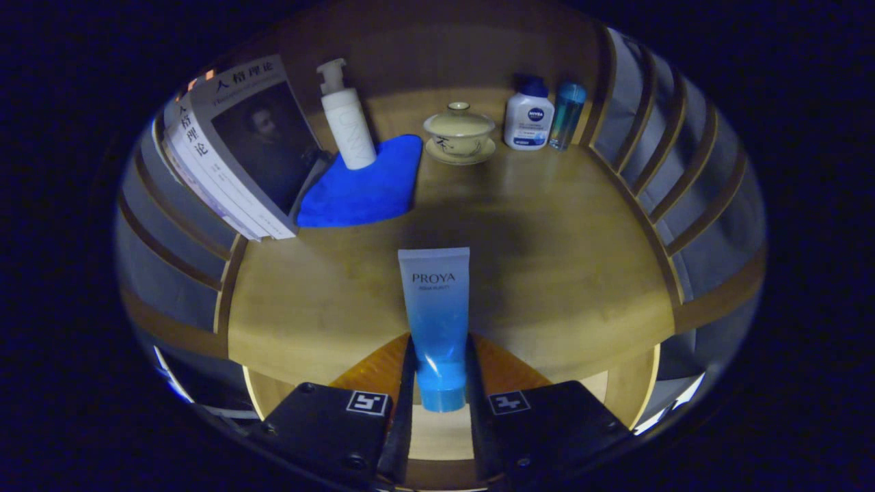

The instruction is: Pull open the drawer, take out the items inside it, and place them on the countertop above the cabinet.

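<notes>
Your gripper (pixel 441 372) is clamped on the cap end of the blue tube (pixel 436 307), whose long axis runs straight away from you over the near tabletop (pixel 547 273), so lower it there.

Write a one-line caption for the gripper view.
Tool shut on blue tube above wooden countertop, books and bottles beyond.

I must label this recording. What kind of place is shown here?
Probably a home-style wooden countertop with slatted sides. Toiletries show it: a white pump bottle on a blue cloth. The gripper is shut on a blue-and-white cosmetic tube.
</notes>
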Motion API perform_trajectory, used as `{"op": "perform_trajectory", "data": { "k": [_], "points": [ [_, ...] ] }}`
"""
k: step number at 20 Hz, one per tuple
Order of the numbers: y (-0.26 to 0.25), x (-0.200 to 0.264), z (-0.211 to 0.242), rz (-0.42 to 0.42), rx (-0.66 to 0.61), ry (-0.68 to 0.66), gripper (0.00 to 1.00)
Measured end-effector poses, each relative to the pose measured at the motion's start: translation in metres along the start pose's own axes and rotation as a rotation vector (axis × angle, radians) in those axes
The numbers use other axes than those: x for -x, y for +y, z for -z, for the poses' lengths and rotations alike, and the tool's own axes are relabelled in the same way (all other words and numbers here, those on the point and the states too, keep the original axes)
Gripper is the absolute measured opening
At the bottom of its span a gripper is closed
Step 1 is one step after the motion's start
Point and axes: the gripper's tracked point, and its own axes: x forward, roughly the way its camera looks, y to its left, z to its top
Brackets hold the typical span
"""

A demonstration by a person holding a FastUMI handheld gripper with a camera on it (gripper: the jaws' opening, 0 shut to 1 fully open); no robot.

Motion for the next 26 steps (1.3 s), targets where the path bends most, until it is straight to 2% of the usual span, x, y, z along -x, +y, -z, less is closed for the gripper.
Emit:
{"op": "perform_trajectory", "data": {
  "k": [7, 14, 17, 22, 26],
  "points": [
    [-0.003, -0.004, -0.001, -0.009, -0.011, 0.014, 0.40],
    [-0.003, 0.013, -0.007, -0.013, -0.011, -0.064, 0.69],
    [0.001, 0.027, -0.003, -0.046, -0.024, -0.098, 0.67],
    [-0.005, 0.050, 0.012, -0.052, -0.017, -0.167, 0.67],
    [-0.004, 0.076, 0.038, -0.056, 0.055, -0.273, 0.68]
  ]
}}
